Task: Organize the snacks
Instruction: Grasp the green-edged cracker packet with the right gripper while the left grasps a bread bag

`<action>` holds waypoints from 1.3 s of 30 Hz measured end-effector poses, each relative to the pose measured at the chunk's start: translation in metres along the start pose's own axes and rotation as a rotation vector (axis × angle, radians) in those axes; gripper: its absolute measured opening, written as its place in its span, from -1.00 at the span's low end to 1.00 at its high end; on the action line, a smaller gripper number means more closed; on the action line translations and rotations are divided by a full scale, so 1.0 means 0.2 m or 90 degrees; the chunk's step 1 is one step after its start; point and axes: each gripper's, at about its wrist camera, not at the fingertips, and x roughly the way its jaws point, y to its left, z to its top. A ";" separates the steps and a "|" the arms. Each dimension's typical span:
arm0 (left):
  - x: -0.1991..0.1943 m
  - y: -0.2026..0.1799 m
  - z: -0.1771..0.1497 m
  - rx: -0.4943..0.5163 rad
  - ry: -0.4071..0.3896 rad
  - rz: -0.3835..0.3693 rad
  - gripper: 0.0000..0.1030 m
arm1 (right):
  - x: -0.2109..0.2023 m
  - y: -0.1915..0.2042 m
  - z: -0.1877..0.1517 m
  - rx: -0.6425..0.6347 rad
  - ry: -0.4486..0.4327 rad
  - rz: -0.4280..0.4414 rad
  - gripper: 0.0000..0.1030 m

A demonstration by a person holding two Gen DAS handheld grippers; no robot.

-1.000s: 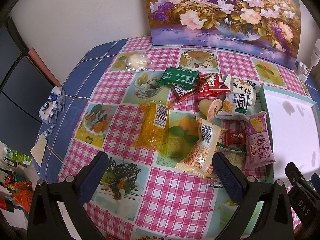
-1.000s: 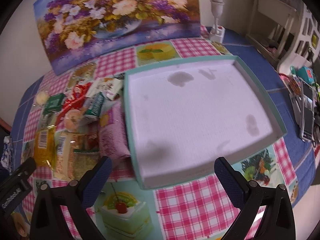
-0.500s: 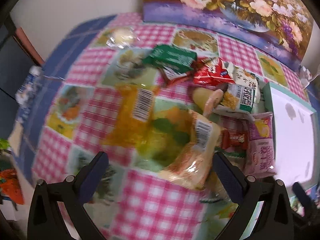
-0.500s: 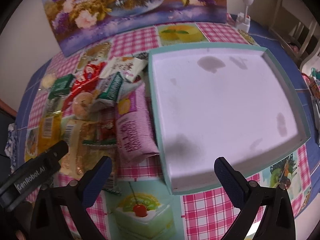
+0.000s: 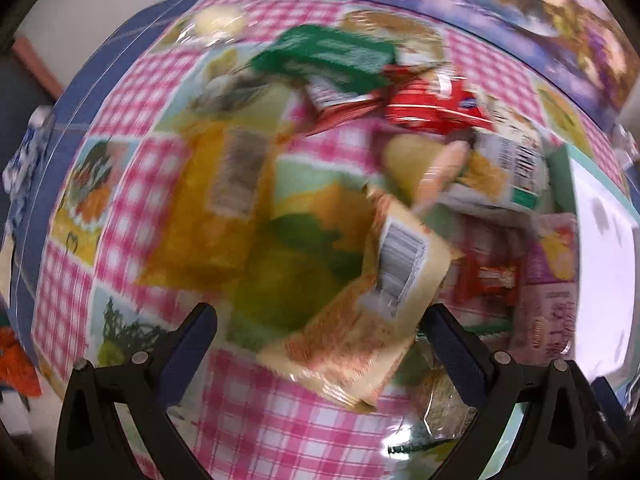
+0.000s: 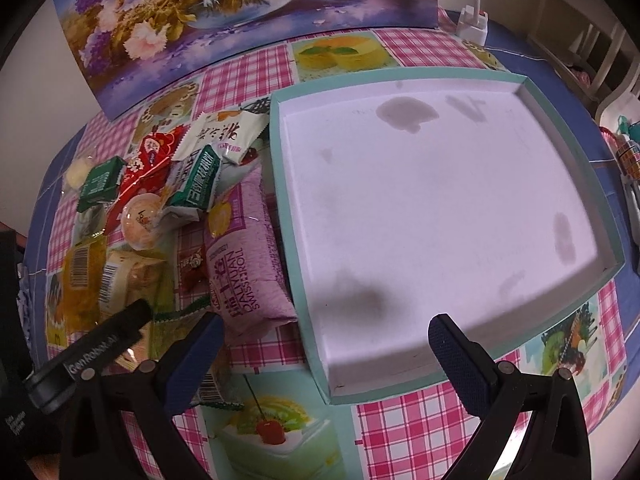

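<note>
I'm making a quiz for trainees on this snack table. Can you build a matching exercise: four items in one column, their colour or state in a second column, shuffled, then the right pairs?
Items
1. Swiss roll packet
2. tray
3. left gripper
4. packet with the large barcode

Descriptions
A. open, holding nothing
B. purple
C. yellow-orange, clear
D. teal rim, white floor, no snacks in it

Pairs: 1-B, 2-D, 3-A, 4-C

A pink checked tablecloth (image 6: 248, 76) with fruit and cake pictures covers the table. A flower painting (image 6: 224, 12) stands upright at its far edge. A white lamp base (image 6: 474, 24) stands beside the painting.
</note>
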 end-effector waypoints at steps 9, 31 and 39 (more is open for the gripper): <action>0.00 0.25 -0.03 -0.091 -0.004 0.021 1.00 | -0.07 0.17 -0.03 -0.077 -0.028 0.082 0.99; 0.01 0.34 0.08 -0.026 -0.046 0.023 1.00 | 0.17 0.51 -0.14 -0.218 0.068 0.080 0.42; 0.08 0.28 0.10 -0.006 -0.040 0.009 0.73 | 0.21 0.64 -0.16 -0.259 0.053 0.046 0.08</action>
